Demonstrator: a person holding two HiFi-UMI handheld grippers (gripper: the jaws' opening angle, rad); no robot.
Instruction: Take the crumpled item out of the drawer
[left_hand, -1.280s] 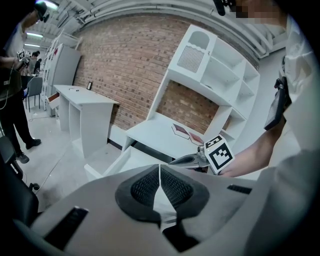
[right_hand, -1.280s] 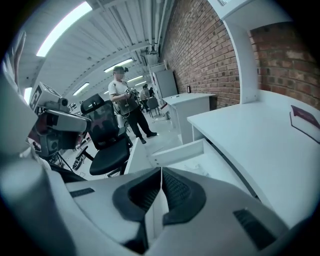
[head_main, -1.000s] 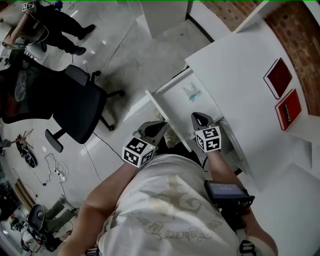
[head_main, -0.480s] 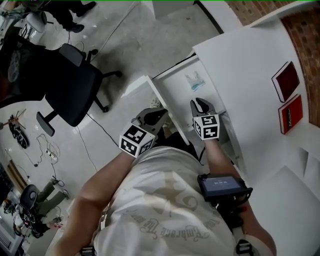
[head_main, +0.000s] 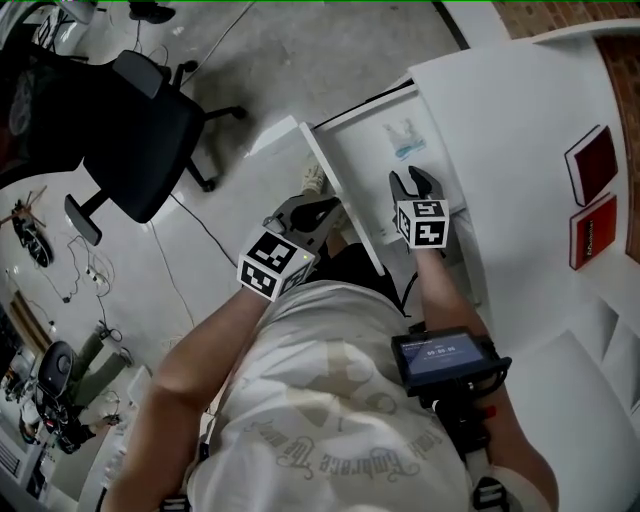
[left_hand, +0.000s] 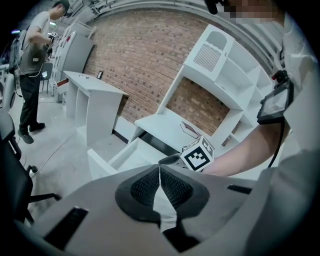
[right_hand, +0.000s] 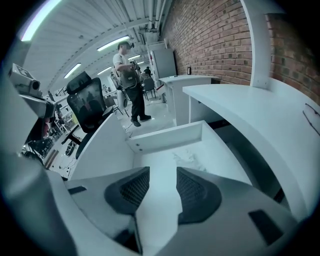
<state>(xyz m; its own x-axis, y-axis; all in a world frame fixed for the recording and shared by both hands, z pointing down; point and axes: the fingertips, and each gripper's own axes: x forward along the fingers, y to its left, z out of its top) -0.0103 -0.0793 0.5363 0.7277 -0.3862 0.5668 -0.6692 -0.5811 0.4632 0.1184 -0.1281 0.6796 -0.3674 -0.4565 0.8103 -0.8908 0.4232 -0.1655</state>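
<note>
The white drawer (head_main: 365, 175) stands pulled out from under the desk. A small crumpled clear wrapper (head_main: 400, 135) lies on its floor near the far end; in the right gripper view the wrapper (right_hand: 190, 159) sits just ahead of the jaws. My right gripper (head_main: 413, 183) hovers inside the drawer, short of the wrapper, its jaws opening with nothing between them (right_hand: 162, 174). My left gripper (head_main: 303, 213) hangs outside the drawer's left wall, shut and empty (left_hand: 160, 172).
A black office chair (head_main: 150, 130) stands on the floor to the left. Two red books (head_main: 590, 165) lie on the white desk top (head_main: 520, 120). A screen device (head_main: 445, 355) is strapped to the right forearm. A person (right_hand: 129, 75) stands far off.
The right gripper's jaws have parted, and it has moved forward along the drawer toward the wrapper. The left gripper stays beside the drawer's outer wall.
</note>
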